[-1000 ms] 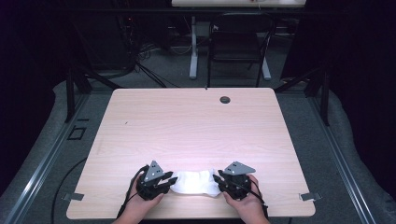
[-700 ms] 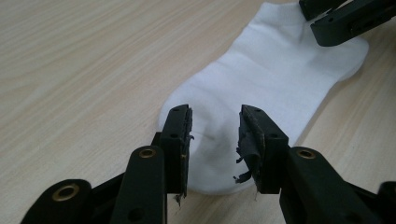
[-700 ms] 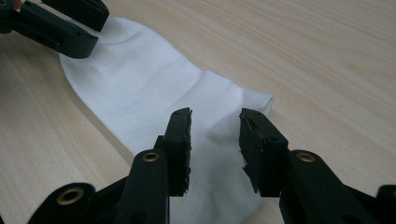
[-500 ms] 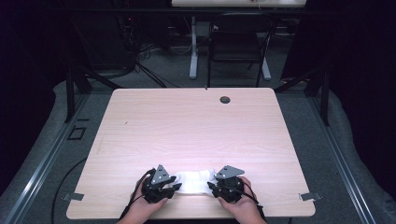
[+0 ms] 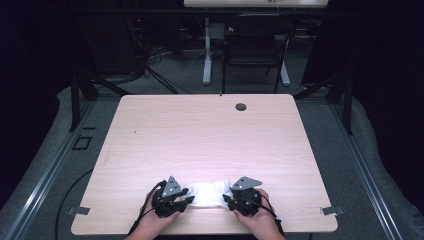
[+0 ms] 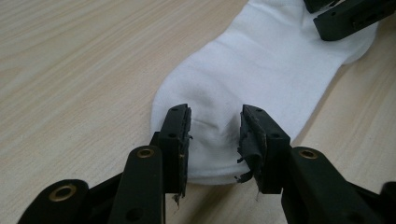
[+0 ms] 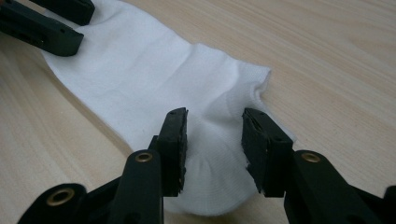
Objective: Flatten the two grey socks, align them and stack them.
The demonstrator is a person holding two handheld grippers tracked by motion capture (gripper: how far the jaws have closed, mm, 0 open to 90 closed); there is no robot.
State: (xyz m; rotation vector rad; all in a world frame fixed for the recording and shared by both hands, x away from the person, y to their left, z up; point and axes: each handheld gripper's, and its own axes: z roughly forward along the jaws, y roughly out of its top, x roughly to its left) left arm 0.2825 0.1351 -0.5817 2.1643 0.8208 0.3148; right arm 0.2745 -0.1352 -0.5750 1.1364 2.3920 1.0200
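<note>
White sock (image 5: 209, 193) flat at lower centre of the bench (image 5: 200, 140); I have left gripper (image 6: 214, 135) and right gripper (image 7: 212, 140) straddling its ends, jaws just opened, pads clear, gripping nothing; laying-out looks done; withdrawal remains.

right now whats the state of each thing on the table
white sock: lying flat on the table, stretched between the two tools, a small pucker at each end
left tool: open, jaws have just been opening, straddling one end of the sock without pinching it
right tool: open, jaws have just been opening, straddling the other end
table: bare wood apart from the sock
</note>
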